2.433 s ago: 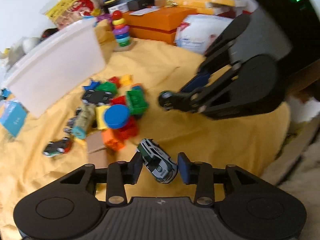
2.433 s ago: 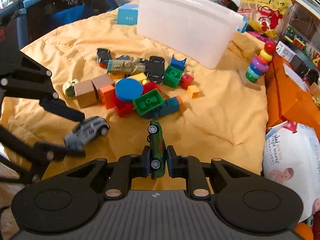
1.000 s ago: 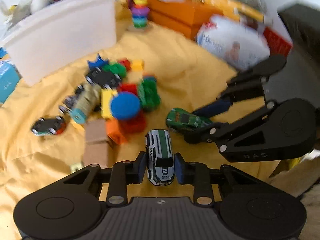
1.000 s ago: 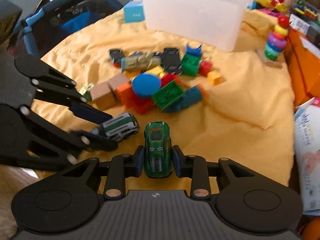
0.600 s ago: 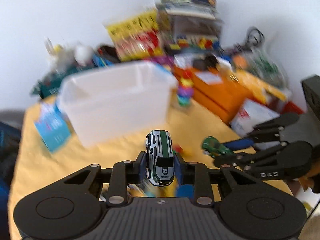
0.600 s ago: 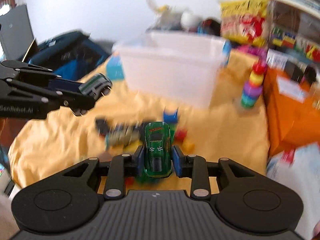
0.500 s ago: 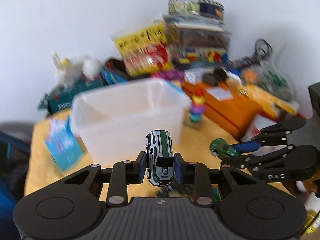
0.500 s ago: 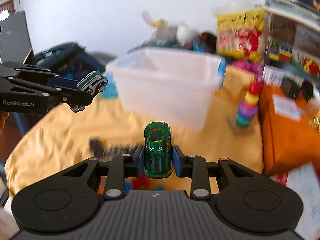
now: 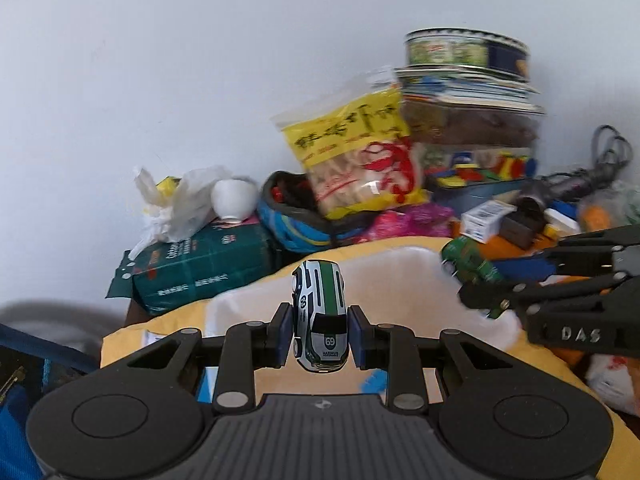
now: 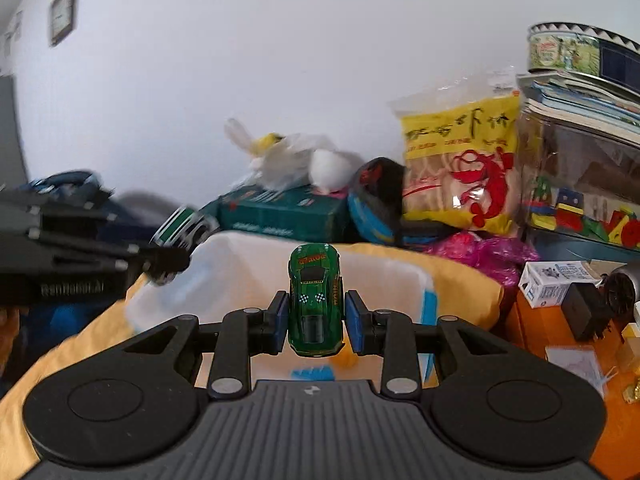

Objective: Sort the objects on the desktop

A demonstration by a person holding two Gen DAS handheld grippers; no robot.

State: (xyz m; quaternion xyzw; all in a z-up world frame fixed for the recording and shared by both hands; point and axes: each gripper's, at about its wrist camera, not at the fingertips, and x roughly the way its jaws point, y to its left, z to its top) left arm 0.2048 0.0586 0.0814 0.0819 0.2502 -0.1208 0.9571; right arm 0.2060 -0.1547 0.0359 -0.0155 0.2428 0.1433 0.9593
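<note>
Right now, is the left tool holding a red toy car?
No, the left tool grips a white car with a green stripe, number 69 on it.

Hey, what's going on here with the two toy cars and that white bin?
A person is sorting toys with a pair of handheld tongs. The left tongs are shut on a white and green toy car numbered 69, and the right tongs are shut on a green toy car. Both cars are held up in the air, with the white plastic bin on the yellow cloth just beyond them. Neither car has been let go.
</note>
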